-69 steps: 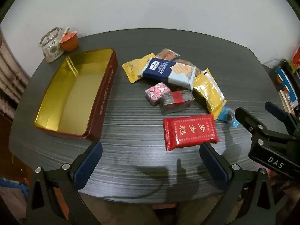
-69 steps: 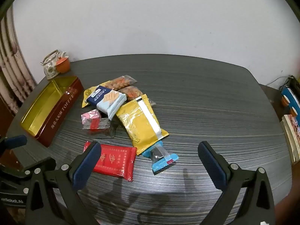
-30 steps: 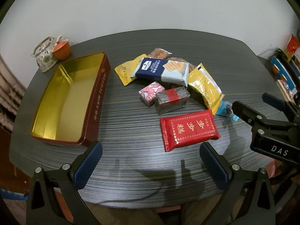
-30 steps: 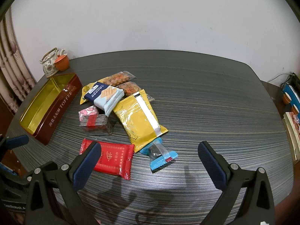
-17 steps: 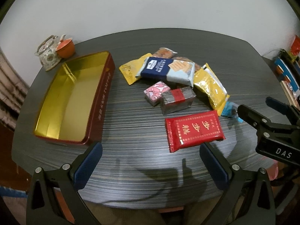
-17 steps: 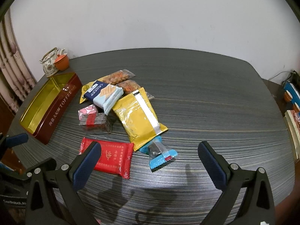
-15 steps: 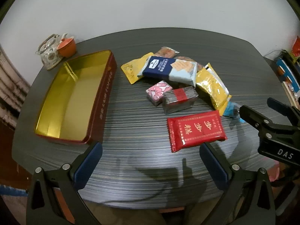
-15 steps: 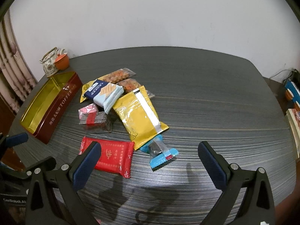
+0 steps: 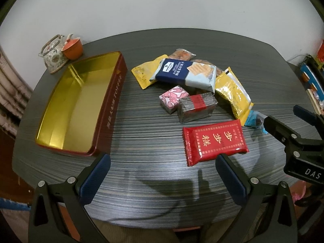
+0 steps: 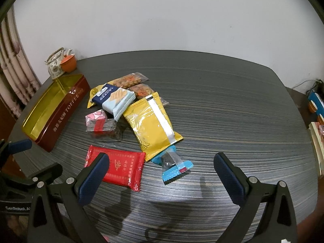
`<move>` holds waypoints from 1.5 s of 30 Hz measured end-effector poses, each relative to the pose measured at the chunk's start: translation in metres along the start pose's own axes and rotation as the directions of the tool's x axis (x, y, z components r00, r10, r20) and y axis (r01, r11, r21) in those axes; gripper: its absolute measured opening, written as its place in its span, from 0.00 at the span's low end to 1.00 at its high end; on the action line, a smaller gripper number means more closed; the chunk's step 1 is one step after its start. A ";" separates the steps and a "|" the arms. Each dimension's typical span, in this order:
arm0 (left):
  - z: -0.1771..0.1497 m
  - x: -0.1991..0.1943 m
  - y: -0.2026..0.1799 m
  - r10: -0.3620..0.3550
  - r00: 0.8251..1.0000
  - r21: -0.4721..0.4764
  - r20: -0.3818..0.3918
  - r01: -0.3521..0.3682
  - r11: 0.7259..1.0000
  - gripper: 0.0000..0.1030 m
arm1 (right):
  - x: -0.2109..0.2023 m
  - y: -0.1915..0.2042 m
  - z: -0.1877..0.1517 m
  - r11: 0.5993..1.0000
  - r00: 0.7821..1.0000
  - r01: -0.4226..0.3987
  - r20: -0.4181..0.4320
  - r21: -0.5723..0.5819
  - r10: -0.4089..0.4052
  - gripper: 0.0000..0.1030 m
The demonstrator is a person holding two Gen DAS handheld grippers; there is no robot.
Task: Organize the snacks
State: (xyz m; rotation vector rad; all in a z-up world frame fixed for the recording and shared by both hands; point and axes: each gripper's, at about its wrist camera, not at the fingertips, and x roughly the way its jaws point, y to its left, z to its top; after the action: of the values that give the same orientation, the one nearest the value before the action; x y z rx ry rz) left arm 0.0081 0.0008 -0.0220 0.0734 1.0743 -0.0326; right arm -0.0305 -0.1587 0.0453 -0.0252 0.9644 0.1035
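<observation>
An empty red tin with a gold inside (image 9: 77,105) (image 10: 60,109) lies at the table's left. Right of it is a pile of snacks: a red packet (image 9: 214,139) (image 10: 119,166), a dark bar with a red band (image 9: 197,107) (image 10: 102,127), a pink sweet (image 9: 174,96), a blue biscuit pack (image 9: 186,71) (image 10: 115,99), a yellow bag (image 9: 232,93) (image 10: 154,123) and a blue-ended candy (image 10: 174,164). My left gripper (image 9: 162,177) is open and empty above the near table edge. My right gripper (image 10: 160,177) is open and empty, near the red packet and the candy.
A small teapot (image 9: 52,54) and an orange cup (image 9: 73,47) stand at the far left corner behind the tin. Shelves with books and boxes (image 9: 313,77) stand beyond the table's right edge. The dark striped table (image 10: 232,105) has a white wall behind it.
Both views have shifted slightly over the table. The snacks and the tin have not moved. Both grippers have stayed open and empty.
</observation>
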 end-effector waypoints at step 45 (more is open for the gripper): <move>0.005 0.013 0.019 0.007 1.000 0.019 0.001 -0.007 1.000 1.00 | 0.027 -0.028 -0.006 1.000 0.994 0.010 -0.113 -0.005 -0.011 0.78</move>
State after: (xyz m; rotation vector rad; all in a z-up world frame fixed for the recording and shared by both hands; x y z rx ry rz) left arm 0.0199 0.0200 -0.0302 0.0943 1.0733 -0.0360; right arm -0.0177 -0.1849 0.0189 -0.0409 1.0769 0.0955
